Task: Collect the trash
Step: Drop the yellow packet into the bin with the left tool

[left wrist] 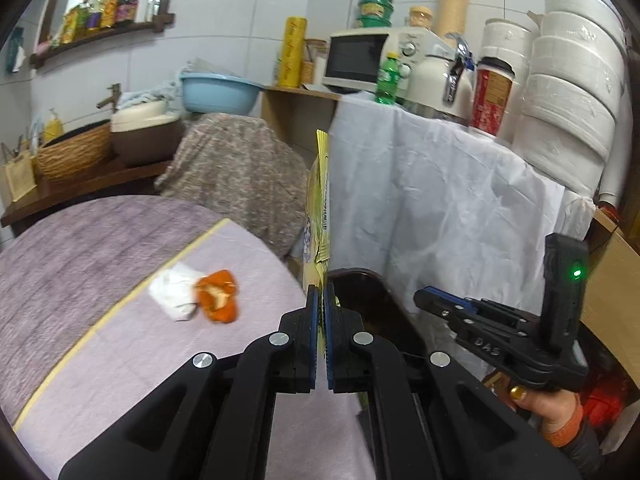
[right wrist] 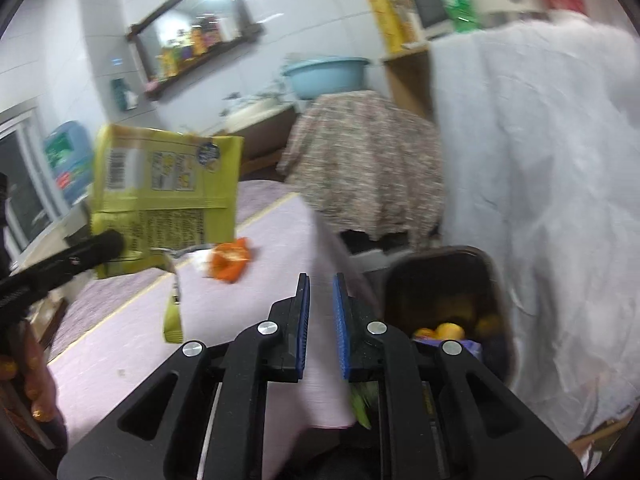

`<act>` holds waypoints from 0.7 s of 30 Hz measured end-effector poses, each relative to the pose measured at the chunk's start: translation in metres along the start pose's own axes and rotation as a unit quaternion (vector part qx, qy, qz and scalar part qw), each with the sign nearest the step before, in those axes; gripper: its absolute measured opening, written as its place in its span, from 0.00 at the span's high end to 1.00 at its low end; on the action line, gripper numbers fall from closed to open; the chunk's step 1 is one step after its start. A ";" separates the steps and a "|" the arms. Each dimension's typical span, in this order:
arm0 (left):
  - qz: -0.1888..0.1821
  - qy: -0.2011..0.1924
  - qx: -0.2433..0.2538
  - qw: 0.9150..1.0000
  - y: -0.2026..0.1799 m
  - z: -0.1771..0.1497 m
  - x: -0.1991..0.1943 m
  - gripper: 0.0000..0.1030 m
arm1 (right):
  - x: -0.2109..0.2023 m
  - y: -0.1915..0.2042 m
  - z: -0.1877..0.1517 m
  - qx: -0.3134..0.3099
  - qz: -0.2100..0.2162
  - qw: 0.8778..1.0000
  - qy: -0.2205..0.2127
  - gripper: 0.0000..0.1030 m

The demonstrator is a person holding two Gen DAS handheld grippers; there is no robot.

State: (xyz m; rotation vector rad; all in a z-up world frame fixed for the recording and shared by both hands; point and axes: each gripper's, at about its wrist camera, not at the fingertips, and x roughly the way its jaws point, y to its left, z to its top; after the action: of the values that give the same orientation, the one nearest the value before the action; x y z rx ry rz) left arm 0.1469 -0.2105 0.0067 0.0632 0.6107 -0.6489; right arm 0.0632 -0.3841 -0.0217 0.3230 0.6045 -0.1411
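While the left gripper (left wrist: 321, 300) pinches the yellow snack bag (left wrist: 319, 200) edge-on between its blue pads, the right gripper (right wrist: 321, 292) stands slightly spread with nothing between its fingers. Seen from the right wrist, that bag (right wrist: 164, 192) hangs in the air above the left part of the table (right wrist: 132, 344), its printed back facing the camera, with a small torn yellow strip (right wrist: 173, 312) dangling below it. Just right of the table's near edge sits a dark trash bin (right wrist: 444, 292), open at the top, with orange and yellow scraps showing inside. From the left wrist the bin (left wrist: 368, 300) appears directly behind the clamped bag. Farther along the table lie an orange peel (left wrist: 218, 296) and a crumpled white tissue (left wrist: 174, 294), touching each other. Beyond them stands a patterned cloth-covered piece (left wrist: 236, 168), and to the right a white sheet (left wrist: 432, 208) drapes a counter carrying a microwave (left wrist: 360, 58) and a green bottle (left wrist: 388, 78).
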 end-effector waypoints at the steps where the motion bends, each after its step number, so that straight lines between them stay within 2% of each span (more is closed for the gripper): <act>1: -0.002 0.002 0.003 1.000 -0.004 0.001 0.005 0.96 | 0.004 -0.011 -0.002 0.005 -0.017 1.000 0.003 0.87; 6: -0.014 0.015 0.007 1.000 -0.020 0.003 0.035 0.96 | 0.028 -0.052 -0.019 0.042 -0.056 0.997 0.030 0.87; 11: -0.023 0.033 0.006 0.999 -0.025 -0.001 0.048 0.96 | 0.045 -0.075 -0.045 0.047 -0.082 0.994 0.051 0.87; 14: -0.027 0.045 0.017 0.998 -0.030 -0.005 0.057 0.96 | 0.052 -0.089 -0.062 0.065 -0.078 0.993 0.058 0.86; 15: -0.028 0.050 0.020 0.998 -0.031 -0.005 0.060 0.96 | 0.053 -0.091 -0.065 0.067 -0.079 0.993 0.061 0.83; 16: -0.031 0.058 0.021 0.998 -0.033 -0.005 0.066 0.96 | 0.055 -0.095 -0.070 0.069 -0.085 0.992 0.066 0.73; 18: -0.039 0.072 0.016 0.997 -0.035 -0.004 0.077 0.96 | 0.055 -0.099 -0.078 0.074 -0.094 0.991 0.066 0.59; 21: -0.054 0.104 0.017 0.993 -0.044 -0.002 0.101 0.96 | 0.052 -0.108 -0.084 0.091 -0.106 0.988 0.060 0.51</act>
State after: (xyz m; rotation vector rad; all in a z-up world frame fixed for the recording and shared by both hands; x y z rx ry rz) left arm 0.1838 -0.3005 -0.0452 0.1310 0.8074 -0.7624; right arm 0.0368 -0.4596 -0.1446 0.4463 0.7472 -0.3842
